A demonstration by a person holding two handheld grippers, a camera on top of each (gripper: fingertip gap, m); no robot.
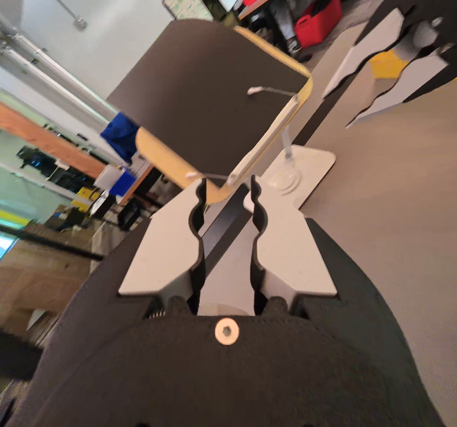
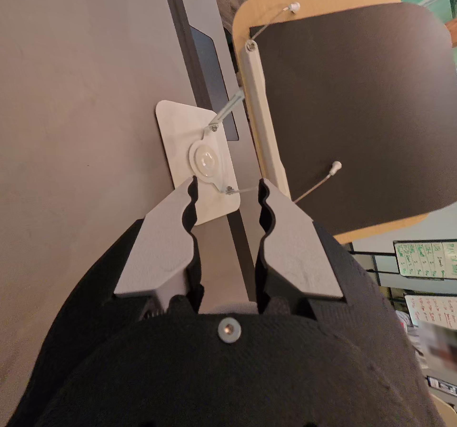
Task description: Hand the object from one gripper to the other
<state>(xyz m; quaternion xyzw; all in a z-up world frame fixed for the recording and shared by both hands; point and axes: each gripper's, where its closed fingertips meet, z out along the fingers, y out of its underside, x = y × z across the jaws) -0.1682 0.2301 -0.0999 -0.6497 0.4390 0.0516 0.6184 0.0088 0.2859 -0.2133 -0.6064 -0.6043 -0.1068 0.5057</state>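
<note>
My left gripper (image 1: 228, 182) is open and empty, its white fingers (image 1: 170, 237) apart over the grey table (image 1: 383, 205). My right gripper (image 2: 227, 180) is also open, with nothing between its fingers (image 2: 158, 242) in its own view. In the left wrist view the right gripper (image 1: 338, 110) hangs at the upper right, well away from the left one. A small yellow-topped thing (image 1: 385, 66) shows through its finger gap there. I cannot tell whether it is held or lies behind. It does not show in the right wrist view.
A dark panel with a pale wooden rim (image 1: 210, 89) (image 2: 358, 118) stands at the table's far edge on a white base plate (image 1: 314, 165) (image 2: 178, 128) with thin wire stays. Red bins (image 1: 319, 29) and whiteboards (image 2: 425, 259) are in the room behind. The gap from one gripper's tips to the other's is roughly 20 cm.
</note>
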